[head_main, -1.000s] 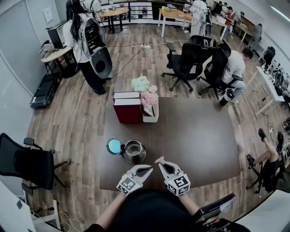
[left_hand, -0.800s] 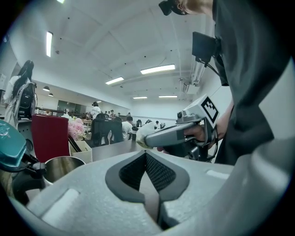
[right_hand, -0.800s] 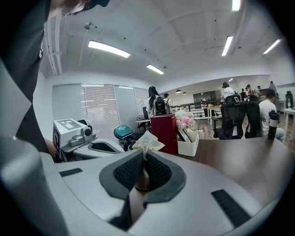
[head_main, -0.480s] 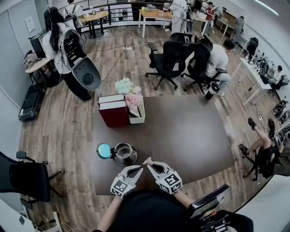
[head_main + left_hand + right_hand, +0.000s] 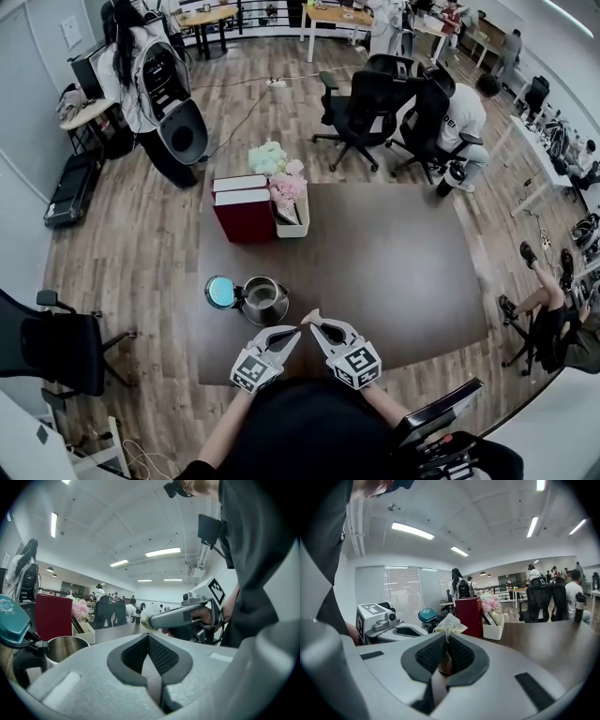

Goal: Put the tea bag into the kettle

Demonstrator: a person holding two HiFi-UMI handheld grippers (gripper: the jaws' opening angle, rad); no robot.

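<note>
Dark brown tabletop point(image 5: 403, 272) filled the middle of an open office, and both tools were low over its near edge. From my remote seat I saw the tea bag point(image 5: 449, 622) pinched between the pads of the right gripper point(image 5: 309, 322), its crumpled pale top sticking up past the fingertips. It hung above the wood, outside the kettle point(image 5: 263, 303) and just to the right of it. The kettle stood upright, its steel body open at the top and its teal lid point(image 5: 221, 292) flipped back to the left.

The left gripper point(image 5: 294, 331) had its jaws brought together with nothing between them. Its tip sat just beside the right one's tip, the two pointing inward toward each other, near the kettle's front.

Farther back on the table stood a pair of red books point(image 5: 245, 210), and touching their right side a white box point(image 5: 298, 226) with pink flowers point(image 5: 287, 186). Beyond the far edge were black office chairs point(image 5: 364, 105) on a wooden floor, with several people among distant desks.
</note>
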